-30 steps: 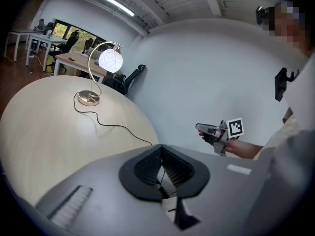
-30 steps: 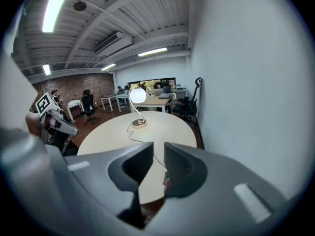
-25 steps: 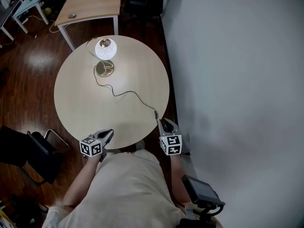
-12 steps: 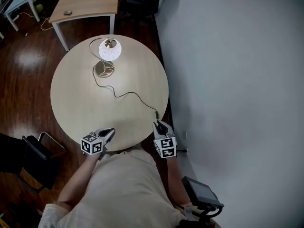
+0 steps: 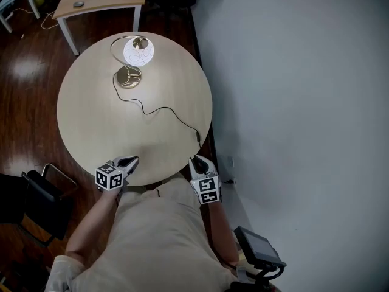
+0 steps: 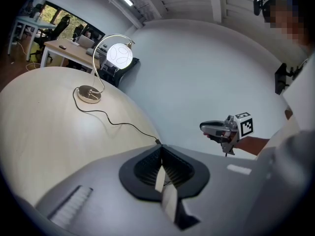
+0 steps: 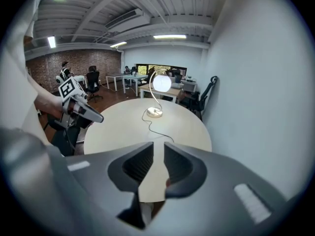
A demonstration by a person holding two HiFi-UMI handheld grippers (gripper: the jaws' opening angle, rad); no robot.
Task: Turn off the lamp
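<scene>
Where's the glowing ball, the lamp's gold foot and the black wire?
Glowing ball [image 5: 138, 53]: head view, middle of the lit globe.
Gold foot [image 5: 128, 76]: head view, top of the round base.
Black wire [image 5: 161, 107]: head view, about halfway along its length.

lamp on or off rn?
On. The lamp glows bright white in the head view and in both gripper views.

Open-plan office: desks [image 7: 119, 76] w/ swivel chairs [image 7: 92, 78], brick wall [image 7: 98, 60], ceiling strip lights [image 7: 170, 36]

Lamp [image 5: 138, 53] on the table's [image 5: 91, 126] far side, its cord [image 5: 163, 109] across to the near-right rim
</scene>
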